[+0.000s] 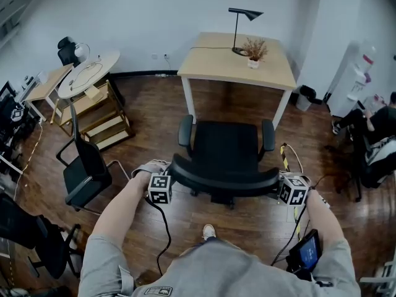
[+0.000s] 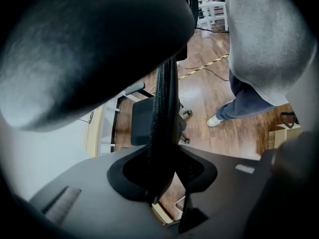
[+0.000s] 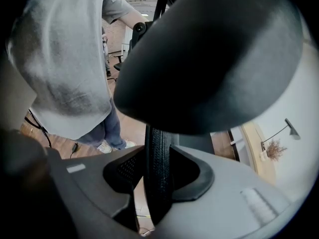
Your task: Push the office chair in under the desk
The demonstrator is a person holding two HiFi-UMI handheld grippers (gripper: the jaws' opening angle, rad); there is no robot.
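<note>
Black mesh office chair (image 1: 226,144): left tongs (image 1: 168,183) and right tongs (image 1: 283,187) each clamp a backrest side, pale wooden desk (image 1: 213,64) beyond.

A person's light grey short-sleeved T-shirt (image 1: 210,268) fills the bottom of the head view, with a small black-and-white label at its lower left edge. A white shoe (image 1: 209,231) shows at centre, just above the shirt. In the left gripper view, dark blue jeans (image 2: 246,103) show at right.

The left gripper (image 1: 168,182) and right gripper (image 1: 283,188) each carry a cube with black-and-white square markers, at centre-left (image 1: 160,189) and centre-right (image 1: 292,190). A black cable (image 1: 163,228) curls down from the left cube. A yellow-and-black striped cable (image 1: 285,157) rises beside the right one. A small blue-lit screen (image 1: 306,252) sits at lower right.
</note>
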